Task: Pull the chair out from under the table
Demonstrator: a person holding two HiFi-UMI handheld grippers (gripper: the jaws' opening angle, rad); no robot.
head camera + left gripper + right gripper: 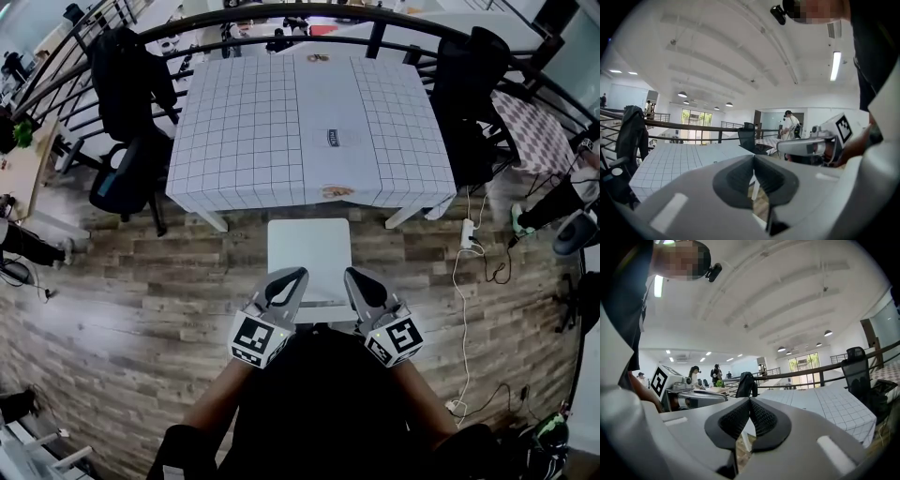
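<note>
Both claws are pressed together and hold nothing: the left gripper [292, 279] and right gripper [355, 279] hang side by side over the near edge of the white chair [309, 246], their black pads meeting at the tips in the left gripper view [753, 162] and the right gripper view [750, 404]. Whether either tip touches the seat cannot be told from the head view. The chair stands on the wood floor [150, 309] just in front of the table [244, 141], centred between its two near legs, with the seat's far edge close to the hanging edge of the grid-patterned cloth and most of the seat out in the open. The person's dark sleeves and torso fill the bottom of the head view, directly behind the seat. A black office chair [127, 178] draped with a dark jacket sits at the table's left side, and another [469, 103] at its right. A curved black railing [281, 14] runs behind the table. To the right of the table, a white power strip [468, 232] lies on the floor with a white cable [457, 309] trailing from it toward the camera. On the cloth lie a small dark label [342, 138] and two small flat items near the front and back edges. A figure in white [790, 125] stands beyond the railing.
</note>
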